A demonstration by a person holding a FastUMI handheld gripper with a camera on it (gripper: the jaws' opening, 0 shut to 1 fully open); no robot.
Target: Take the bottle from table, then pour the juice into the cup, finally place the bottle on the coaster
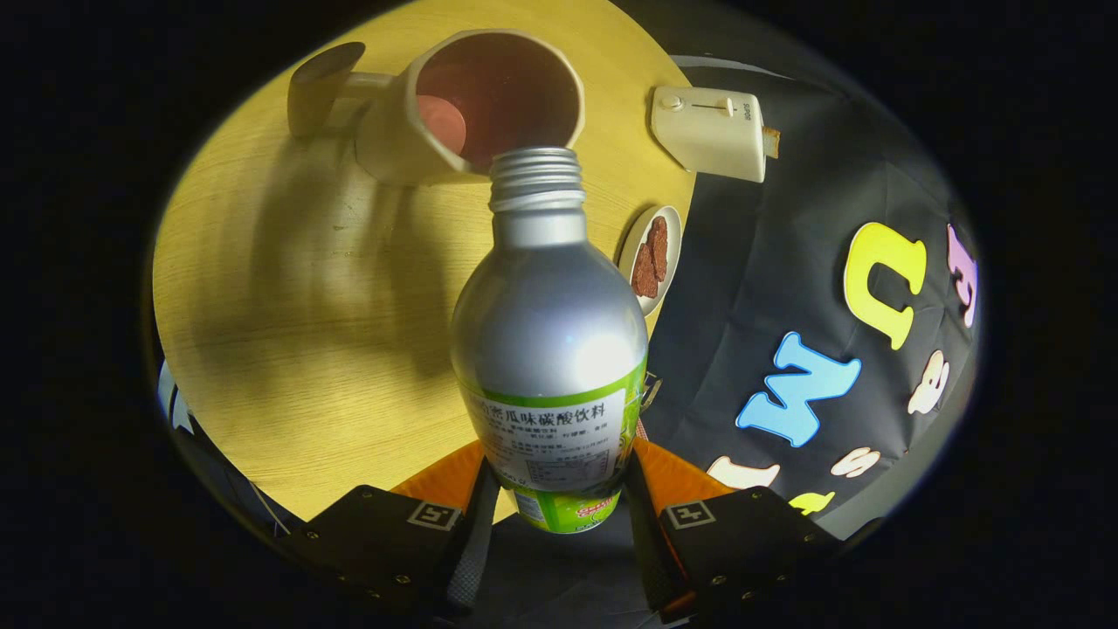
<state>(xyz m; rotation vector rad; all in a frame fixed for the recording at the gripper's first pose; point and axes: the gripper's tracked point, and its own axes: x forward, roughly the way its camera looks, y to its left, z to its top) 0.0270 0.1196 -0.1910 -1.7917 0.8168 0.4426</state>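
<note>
Bottle [550, 349] clamped at its base between both claw [552, 511] fingers | tipped forward, open neck over cup [476, 105] rim | cup on tabletop [288, 332]

- Silver bottle [548, 306] with a green-and-white label, clamped between the gripper [555, 515] fingers.
- Cream cup [472, 109] with a reddish-brown inside, beyond the bottle's mouth.
- Pale yellow wood-grain table [288, 332].
- White plate [648, 255] of reddish-brown snacks, right of the bottle.
- Cream toaster [709, 131] further off.

Claw [552, 502] grips the bottle [550, 349], its open mouth over the cup [476, 105].
</note>
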